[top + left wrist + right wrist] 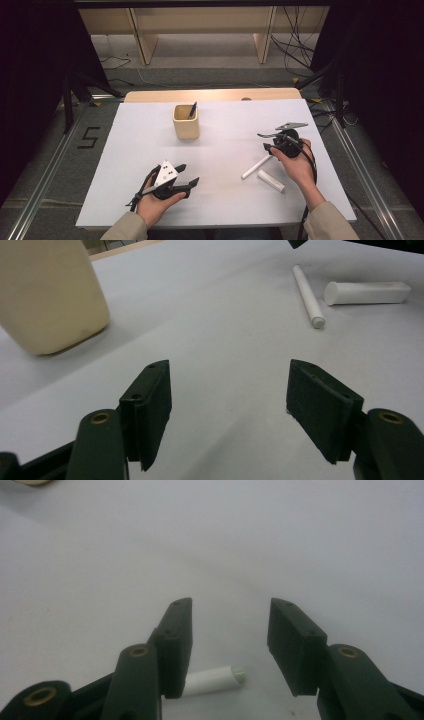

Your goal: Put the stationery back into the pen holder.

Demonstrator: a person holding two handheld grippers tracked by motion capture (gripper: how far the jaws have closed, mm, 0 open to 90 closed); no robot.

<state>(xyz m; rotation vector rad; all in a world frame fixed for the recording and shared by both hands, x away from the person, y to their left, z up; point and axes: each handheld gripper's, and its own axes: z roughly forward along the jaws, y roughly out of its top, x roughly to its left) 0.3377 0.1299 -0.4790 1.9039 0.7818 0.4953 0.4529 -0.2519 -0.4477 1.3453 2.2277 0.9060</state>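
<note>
Nearest the lens in the high view are the two hands at the bottom edge. Lower left of centre, the left gripper (189,176) sits in the person's palm with its grey three-cornered plate on top, jaws spread wide with nothing between them. Its own view backs that up: both black pads (152,407) stand well apart over bare white table cover (225,340).

Over at centre right of the high view, the right gripper (266,141) hovers just above the far end of a thin white stick (256,167), probably a pen or marker body. Jaws are parted about halfway and aren't pinching anything. In the right gripper view the stick's greenish tip (235,675) pokes out from behind the left-hand pad, low in the frame, lying on the table below the gap between the pads.

Just beside the stick, toward lower right, lies a fatter white cap-like piece (271,180), close to it but not touching. Upper centre, a beige cup (186,122) holds one dark pen (192,110), leaning.
</note>
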